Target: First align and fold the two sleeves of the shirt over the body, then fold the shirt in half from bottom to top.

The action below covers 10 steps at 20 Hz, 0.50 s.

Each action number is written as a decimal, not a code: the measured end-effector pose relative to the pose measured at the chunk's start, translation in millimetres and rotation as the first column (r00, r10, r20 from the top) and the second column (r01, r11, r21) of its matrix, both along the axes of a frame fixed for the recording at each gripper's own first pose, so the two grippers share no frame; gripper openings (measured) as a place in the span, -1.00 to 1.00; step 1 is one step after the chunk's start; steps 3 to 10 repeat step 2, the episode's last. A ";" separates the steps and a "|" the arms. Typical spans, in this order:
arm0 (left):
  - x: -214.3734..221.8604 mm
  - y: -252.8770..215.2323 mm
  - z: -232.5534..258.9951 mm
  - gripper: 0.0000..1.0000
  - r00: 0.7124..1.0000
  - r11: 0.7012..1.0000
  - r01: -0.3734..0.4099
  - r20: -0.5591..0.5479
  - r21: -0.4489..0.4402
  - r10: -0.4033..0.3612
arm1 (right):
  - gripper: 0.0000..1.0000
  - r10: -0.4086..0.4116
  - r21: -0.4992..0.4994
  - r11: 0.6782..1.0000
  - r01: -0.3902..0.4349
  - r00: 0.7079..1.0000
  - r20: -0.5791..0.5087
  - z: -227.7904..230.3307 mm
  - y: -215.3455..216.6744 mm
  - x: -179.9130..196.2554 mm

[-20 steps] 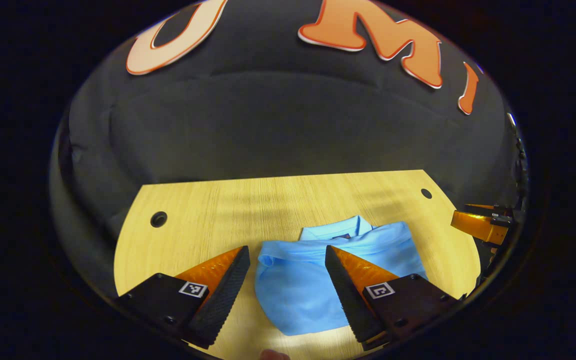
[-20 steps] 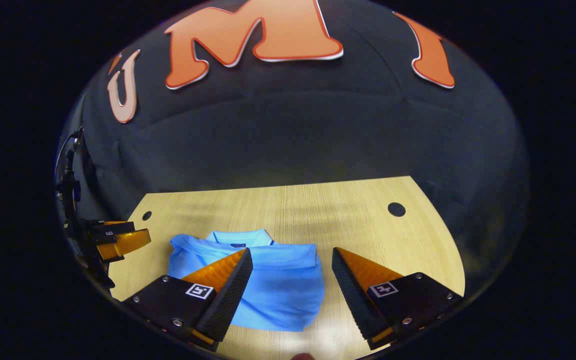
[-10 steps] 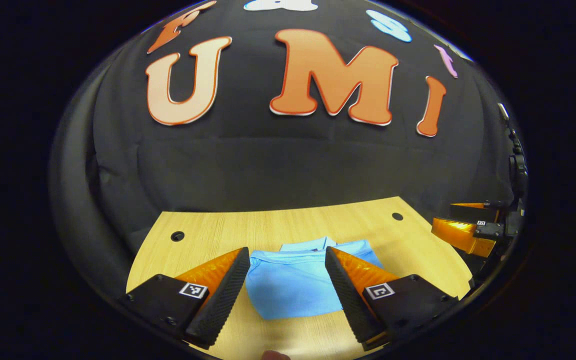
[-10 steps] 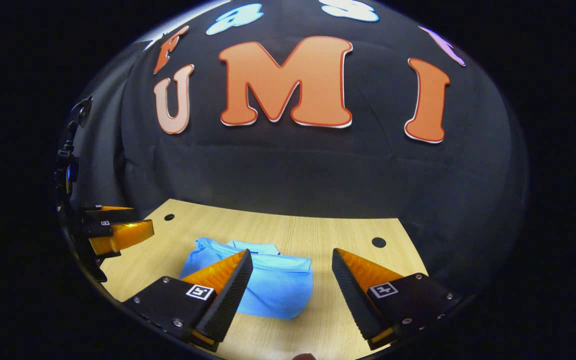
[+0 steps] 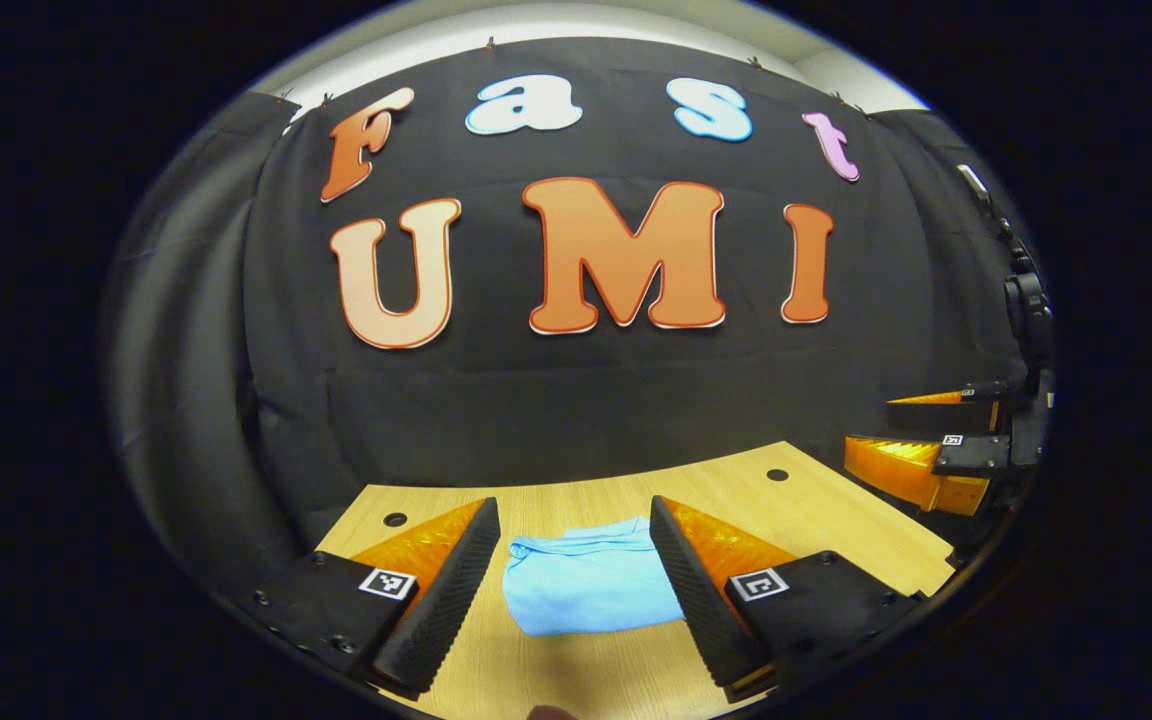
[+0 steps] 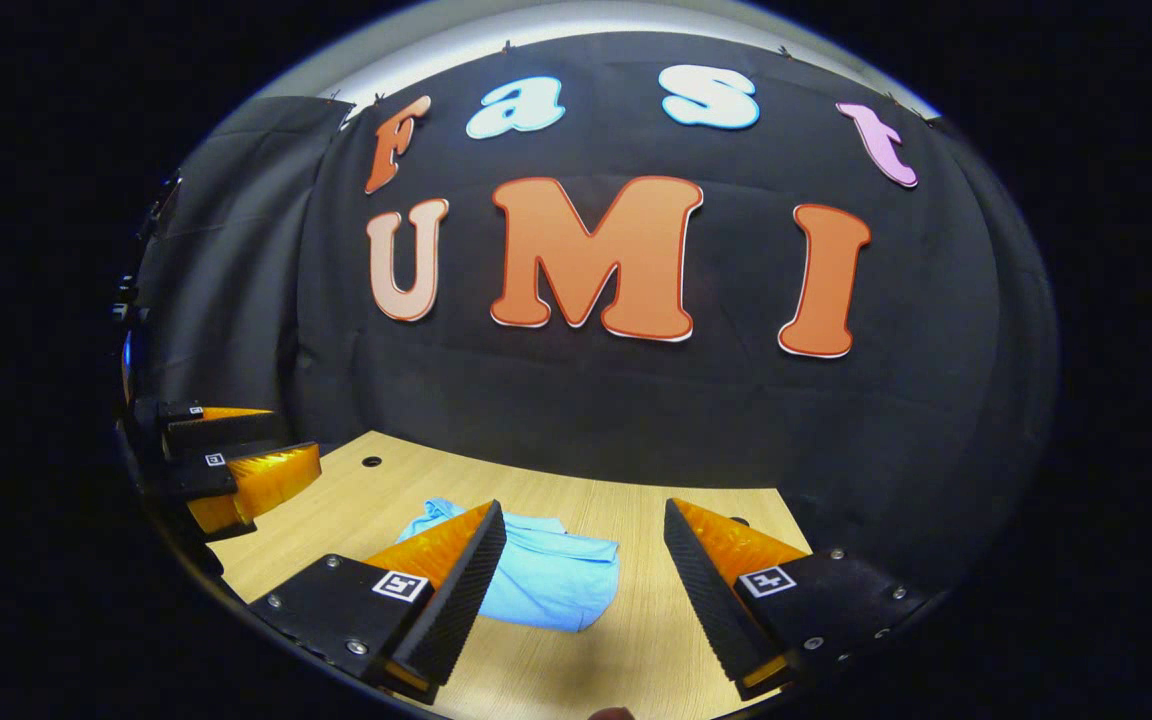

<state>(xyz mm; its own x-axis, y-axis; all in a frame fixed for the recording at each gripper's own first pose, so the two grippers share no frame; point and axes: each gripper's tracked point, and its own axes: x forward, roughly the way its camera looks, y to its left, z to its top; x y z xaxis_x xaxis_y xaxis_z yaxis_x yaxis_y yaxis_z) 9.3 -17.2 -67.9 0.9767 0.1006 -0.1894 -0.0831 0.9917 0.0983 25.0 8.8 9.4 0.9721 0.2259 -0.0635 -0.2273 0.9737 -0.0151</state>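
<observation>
While the folded shirt point(image 5: 591, 590) lies alone, round holes point(image 5: 395, 519) dot the table point(image 5: 836, 510).

Two gripper cams, both raised off the table and aimed at the back wall

The left gripper view looks forward between its own fingers point(image 5: 471, 570), with the wooden table point(image 5: 816, 510) low and the folded blue shirt point(image 5: 586, 590) dead ahead, not close. The right gripper view sits further right, so the shirt point(image 6: 556, 575) lands left of centre. Both share table, shirt and wall, and each catches the other gripper at its edge: right gripper point(image 5: 921, 445), left gripper point(image 6: 251, 455).
</observation>
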 end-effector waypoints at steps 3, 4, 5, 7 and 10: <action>-18.9 -12.1 19.2 0.96 0.999 1.000 -0.002 0.046 0.004 0.001 | 0.94 0.003 0.000 1.000 -0.003 0.999 0.033 1.3 -4.6 -17.5; -18.9 -12.1 19.2 0.96 0.999 1.000 -0.002 0.046 0.004 0.001 | 0.94 0.003 0.000 1.000 -0.003 0.999 0.033 1.3 -4.6 -17.5; -18.9 -12.1 19.2 0.96 0.999 1.000 -0.002 0.046 0.004 0.001 | 0.94 0.003 0.000 1.000 -0.003 0.999 0.033 1.3 -4.6 -17.5; -18.9 -12.1 19.2 0.96 0.999 1.000 -0.002 0.046 0.004 0.001 | 0.94 0.003 0.000 1.000 -0.003 0.999 0.033 1.3 -4.6 -17.5; -18.9 -12.1 19.2 0.96 0.999 1.000 -0.002 0.046 0.004 0.001 | 0.94 0.003 0.000 1.000 -0.003 0.999 0.033 1.3 -4.6 -17.5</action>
